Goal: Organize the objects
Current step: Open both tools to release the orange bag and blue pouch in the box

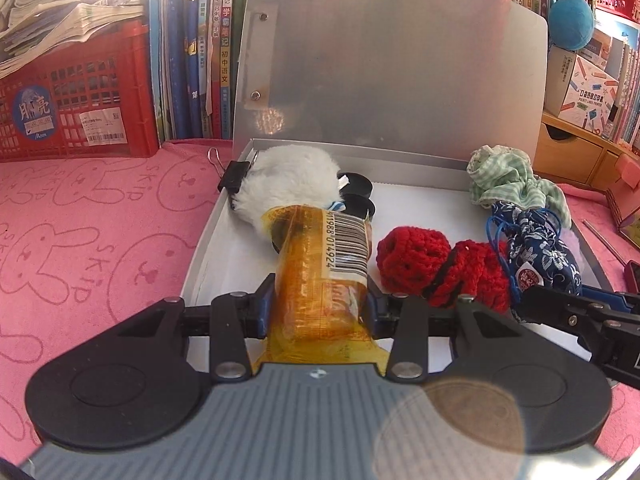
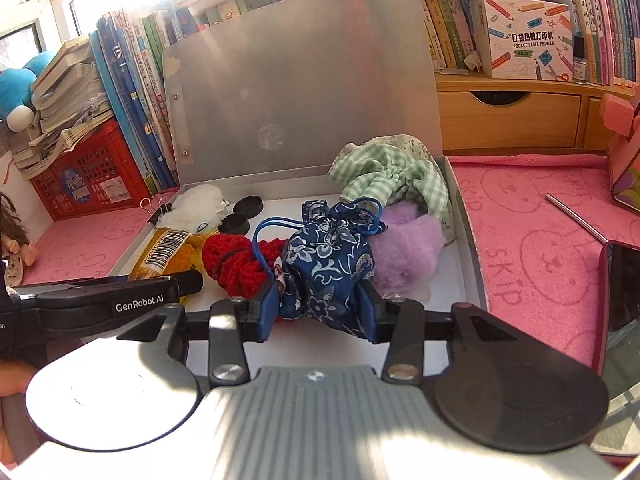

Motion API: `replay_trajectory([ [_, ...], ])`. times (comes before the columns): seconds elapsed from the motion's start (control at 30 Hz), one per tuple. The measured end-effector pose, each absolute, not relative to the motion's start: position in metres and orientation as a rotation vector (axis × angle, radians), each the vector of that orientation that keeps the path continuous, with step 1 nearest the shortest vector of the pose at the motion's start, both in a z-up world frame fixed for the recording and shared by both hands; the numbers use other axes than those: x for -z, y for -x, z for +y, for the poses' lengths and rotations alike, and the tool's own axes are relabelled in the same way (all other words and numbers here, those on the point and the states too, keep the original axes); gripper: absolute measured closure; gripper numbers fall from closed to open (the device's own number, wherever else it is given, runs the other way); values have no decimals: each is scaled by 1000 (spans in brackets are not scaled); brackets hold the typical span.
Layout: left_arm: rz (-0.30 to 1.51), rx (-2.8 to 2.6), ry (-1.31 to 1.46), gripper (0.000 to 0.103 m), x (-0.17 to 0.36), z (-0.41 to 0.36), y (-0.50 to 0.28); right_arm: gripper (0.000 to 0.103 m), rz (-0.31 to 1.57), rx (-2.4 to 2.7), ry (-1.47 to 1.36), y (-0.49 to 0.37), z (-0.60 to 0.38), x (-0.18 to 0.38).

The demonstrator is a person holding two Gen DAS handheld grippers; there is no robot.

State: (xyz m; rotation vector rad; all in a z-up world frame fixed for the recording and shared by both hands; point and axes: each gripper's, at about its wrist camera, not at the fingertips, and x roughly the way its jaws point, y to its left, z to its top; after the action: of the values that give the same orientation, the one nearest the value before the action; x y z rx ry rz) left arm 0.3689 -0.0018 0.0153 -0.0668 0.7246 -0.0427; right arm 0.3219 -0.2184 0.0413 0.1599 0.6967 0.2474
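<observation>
On my left wrist camera, my left gripper [image 1: 320,308] is closed most of the way on an amber-wrapped snack pack [image 1: 320,280] lying inside the open metal box [image 1: 208,248]; its near end is hidden behind the gripper body, and the barcode label shows only partial digits, "1988 014924". The pack's far end covers part of a white fluffy pouch [image 1: 288,184] and two black discs [image 1: 358,196]. Beside the pack lies a red crocheted piece [image 1: 432,264], and the right gripper's tip enters at the right edge, so most of it is cut off. A red crate [image 1: 80,92] carries a round sticker reading "Moon". On my right wrist camera, my right gripper [image 2: 320,308] is clamped around a blue floral drawstring pouch [image 2: 328,264] in the same box [image 2: 468,240], which partly hides a purple fluffy pouch [image 2: 408,248] and the crocheted piece [image 2: 236,260]. A green gingham pouch [image 2: 392,180] lies behind. The left gripper's arm [image 2: 112,300] reads "GenRobot.AI". A carton [image 2: 524,40] on the shelf says "POCKET LABEL PRINTER". The pink cloth [image 2: 540,248] reads "SKIP".
</observation>
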Motion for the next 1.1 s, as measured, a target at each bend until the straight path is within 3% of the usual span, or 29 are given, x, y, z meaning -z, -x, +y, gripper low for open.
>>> replay_trajectory([
  [0.37, 720, 31, 37, 55, -13, -7, -381, 57, 734, -241, -179, -333, -225, -40],
  [0.57, 721, 37, 40, 54, -13, -7, -377, 50, 759, -239, -207, -332, -227, -32],
  [0.77, 708, 45, 40, 39, -15, -8, -373, 46, 756, -236, -196, -330, -225, -32],
  [0.83, 704, 46, 44, 34, -15, -8, -371, 34, 754, -230, -204, -329, -225, -32],
  [1.1, 692, 49, 50, 29, -23, -11, -360, 24, 739, -234, -230, -321, -228, -39],
])
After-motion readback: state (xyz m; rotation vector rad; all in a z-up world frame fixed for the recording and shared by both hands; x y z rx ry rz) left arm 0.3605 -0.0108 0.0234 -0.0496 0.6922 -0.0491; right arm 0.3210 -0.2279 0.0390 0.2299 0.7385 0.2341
